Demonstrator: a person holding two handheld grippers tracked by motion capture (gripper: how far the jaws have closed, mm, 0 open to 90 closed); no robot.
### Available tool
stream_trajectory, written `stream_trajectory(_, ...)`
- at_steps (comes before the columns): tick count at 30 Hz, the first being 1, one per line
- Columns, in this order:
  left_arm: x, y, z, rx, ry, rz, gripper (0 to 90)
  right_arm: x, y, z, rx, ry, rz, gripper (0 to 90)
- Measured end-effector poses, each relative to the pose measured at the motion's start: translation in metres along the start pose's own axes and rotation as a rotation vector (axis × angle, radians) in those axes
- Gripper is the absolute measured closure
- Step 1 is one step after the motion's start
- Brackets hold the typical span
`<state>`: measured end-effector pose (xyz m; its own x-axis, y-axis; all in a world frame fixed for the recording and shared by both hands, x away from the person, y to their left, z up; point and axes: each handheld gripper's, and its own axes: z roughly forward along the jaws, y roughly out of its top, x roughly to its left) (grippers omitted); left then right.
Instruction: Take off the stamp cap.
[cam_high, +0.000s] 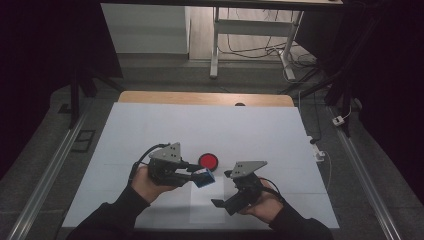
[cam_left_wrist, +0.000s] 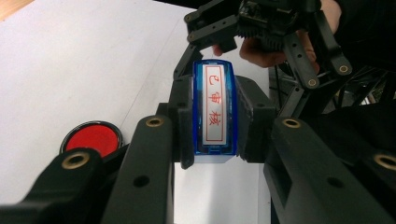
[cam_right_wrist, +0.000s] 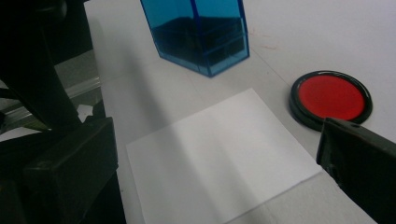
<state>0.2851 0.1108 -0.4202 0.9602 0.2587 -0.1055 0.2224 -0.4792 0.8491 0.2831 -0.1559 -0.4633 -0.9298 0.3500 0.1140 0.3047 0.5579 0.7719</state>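
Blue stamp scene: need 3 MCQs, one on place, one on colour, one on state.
1. Where does the red ink pad sit?
A. on the white table cover, beyond the blue stamp
B. on the sheet of paper
C. between the right jaws

2. What colour are the characters on the blue stamp's label?
A. black
B. red
C. green

3. How is the left hand-held gripper?
A. open over the pad
B. shut on nothing
C. shut on the blue stamp

Key:
1 A, the high view shows the pad lying on the cover just past the stamp, clear of the sheet of paper.
2 B, the left gripper view shows red characters in a red frame.
3 C, both jaws press the stamp's sides in that view.
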Motion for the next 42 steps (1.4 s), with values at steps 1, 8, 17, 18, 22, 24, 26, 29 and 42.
stream_trajectory(1, 0.0, 0.0, 0.0, -0.001, -0.002, 0.0, 70.6, 0.0, 0.001, 0.001, -0.004, 0.004, -0.002, 0.0)
stream_trajectory(8, -0.001, 0.0, 0.001, -0.006, -0.012, 0.018, 70.6, -0.003, 0.004, 0.007, 0.004, 0.052, -0.016, 8.5)
stream_trajectory(17, -0.002, 0.0, 0.002, -0.009, -0.023, 0.043, 70.6, -0.006, 0.012, 0.009, -0.024, 0.11, -0.077, 29.6)
stream_trajectory(18, -0.002, 0.0, 0.002, -0.009, -0.023, 0.043, 70.6, -0.006, 0.012, 0.009, -0.024, 0.11, -0.077, 29.6)
stream_trajectory(22, -0.003, 0.0, 0.003, -0.013, -0.03, 0.054, 70.6, -0.008, 0.015, 0.011, -0.036, 0.16, -0.093, 40.9)
stream_trajectory(24, -0.003, 0.0, 0.003, -0.013, -0.033, 0.064, 70.6, -0.009, 0.016, 0.012, -0.042, 0.177, -0.096, 44.6)
stream_trajectory(26, -0.003, 0.0, 0.003, -0.013, -0.035, 0.07, 70.6, -0.011, 0.016, 0.012, -0.048, 0.197, -0.093, 47.6)
stream_trajectory(29, -0.003, 0.0, 0.003, -0.018, -0.04, 0.078, 70.6, -0.014, 0.017, 0.012, -0.055, 0.226, -0.096, 53.0)
stream_trajectory(42, -0.005, 0.0, 0.001, -0.043, -0.06, 0.105, 70.6, -0.016, 0.018, 0.012, -0.076, 0.286, -0.117, 63.3)
